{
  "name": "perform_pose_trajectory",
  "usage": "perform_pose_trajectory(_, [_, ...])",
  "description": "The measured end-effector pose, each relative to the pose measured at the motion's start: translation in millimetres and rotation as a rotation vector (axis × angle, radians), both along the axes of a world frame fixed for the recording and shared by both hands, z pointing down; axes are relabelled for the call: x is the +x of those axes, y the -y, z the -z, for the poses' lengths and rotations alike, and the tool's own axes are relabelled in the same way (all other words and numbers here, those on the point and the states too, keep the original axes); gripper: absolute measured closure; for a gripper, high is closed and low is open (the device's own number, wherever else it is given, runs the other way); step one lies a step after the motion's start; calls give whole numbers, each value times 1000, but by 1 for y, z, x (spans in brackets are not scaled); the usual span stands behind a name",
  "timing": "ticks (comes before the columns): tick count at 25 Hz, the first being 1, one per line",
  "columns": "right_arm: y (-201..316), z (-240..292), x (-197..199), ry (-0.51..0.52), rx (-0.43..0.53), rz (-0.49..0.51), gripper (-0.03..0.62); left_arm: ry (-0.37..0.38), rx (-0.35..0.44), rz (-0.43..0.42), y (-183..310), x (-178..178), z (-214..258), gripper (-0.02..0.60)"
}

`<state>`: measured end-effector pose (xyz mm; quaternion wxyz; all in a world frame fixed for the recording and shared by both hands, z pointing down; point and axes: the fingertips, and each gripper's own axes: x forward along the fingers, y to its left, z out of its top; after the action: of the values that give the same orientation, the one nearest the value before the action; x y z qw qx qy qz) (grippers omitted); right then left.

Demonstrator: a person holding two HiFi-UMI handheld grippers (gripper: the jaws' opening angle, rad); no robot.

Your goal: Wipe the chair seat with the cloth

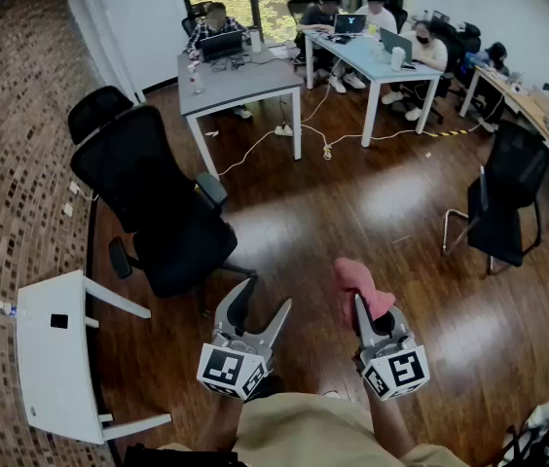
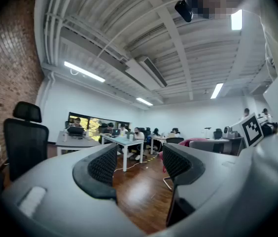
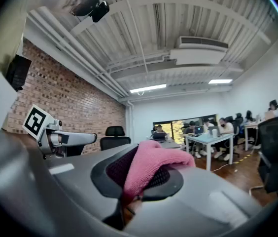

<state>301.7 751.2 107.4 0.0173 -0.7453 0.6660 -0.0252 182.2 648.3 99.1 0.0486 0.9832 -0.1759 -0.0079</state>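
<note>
My right claw (image 1: 364, 300) is clamped on the pink cloth (image 1: 357, 278). The cloth bunches up over the jaw tips and droops across one pad. My left claw (image 1: 265, 302) has its jaws apart, with only bare floor showing between them.

The chair (image 1: 158, 202) stands ahead and to the left of both claws, nearer the left one. Its seat (image 1: 189, 253) is well apart from the cloth, so I judge the wiping not yet begun.

What worries me:
- To reach the seat, my right claw must cross in front of the left one, and the two could knock together.
- An armrest (image 1: 119, 257) juts out at the seat's near side and may catch the cloth or a jaw on the way in.
- It looks like an office chair, so a firm push could turn it or roll it away unless my free claw steadies it.
- If the cloth isn't kept under the tips, hard plastic would scrape the seat.
- A heavy drag might tug the cloth out of the pinch.
</note>
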Motion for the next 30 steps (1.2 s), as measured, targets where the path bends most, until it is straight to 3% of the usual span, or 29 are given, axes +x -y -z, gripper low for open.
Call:
perform_pose_trajectory(6, [87, -13, -61, 18, -11, 186, 585, 15, -23, 197, 62, -76, -13, 308])
perform_pose_trajectory(9, [139, -18, -105, 20, -9, 314, 585, 7, -24, 331, 103, -127, -14, 308])
perform_pose_trajectory(12, [189, -25, -146, 17, -15, 392, 585, 3, -18, 412, 143, -174, -22, 308])
perform_pose_trajectory(15, [230, -43, -165, 25, -11, 425, 585, -6, -6, 450, 171, -201, -41, 308])
perform_pose_trajectory(23, [308, -69, -205, 4, -25, 512, 585, -4, -16, 547, 236, -231, -72, 314])
perform_pose_trajectory(27, [363, -68, -234, 8, -62, 478, 585, -3, -71, 528, 291, -265, -86, 318])
perform_pose_trajectory(30, [405, -87, -245, 39, -105, 482, 585, 5, -107, 520, 333, -271, -104, 318])
